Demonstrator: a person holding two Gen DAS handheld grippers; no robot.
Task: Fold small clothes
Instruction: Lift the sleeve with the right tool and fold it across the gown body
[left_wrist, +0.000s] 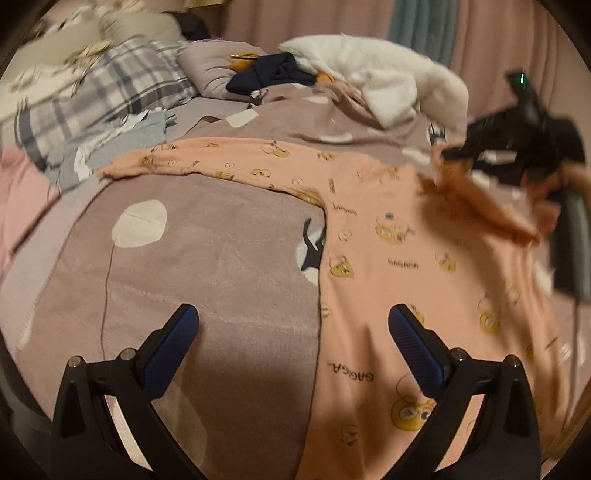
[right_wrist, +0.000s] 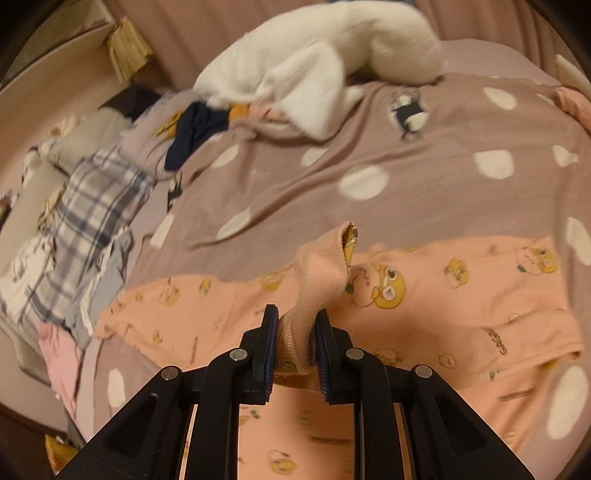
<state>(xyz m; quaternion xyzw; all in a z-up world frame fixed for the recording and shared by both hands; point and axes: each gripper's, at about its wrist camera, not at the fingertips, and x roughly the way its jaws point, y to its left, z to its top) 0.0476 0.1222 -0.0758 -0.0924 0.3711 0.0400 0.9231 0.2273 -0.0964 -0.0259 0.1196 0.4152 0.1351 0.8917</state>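
Note:
A small pink shirt with yellow cartoon prints (left_wrist: 399, 240) lies spread on the mauve spotted blanket (left_wrist: 207, 258), one long sleeve (left_wrist: 192, 164) stretched out to the left. My left gripper (left_wrist: 293, 325) is open and empty, hovering over the shirt's left edge. My right gripper (right_wrist: 295, 332) is shut on the shirt's other sleeve cuff (right_wrist: 325, 266), lifted above the shirt body (right_wrist: 443, 295). In the left wrist view the right gripper (left_wrist: 458, 151) shows at the upper right, blurred, with the sleeve hanging from it.
A white fluffy garment (left_wrist: 380, 85) and a dark navy cloth (left_wrist: 273, 74) lie at the far side of the bed. A plaid cloth (left_wrist: 99, 96) and a grey-blue garment (left_wrist: 122, 140) lie at the left. Curtains hang behind.

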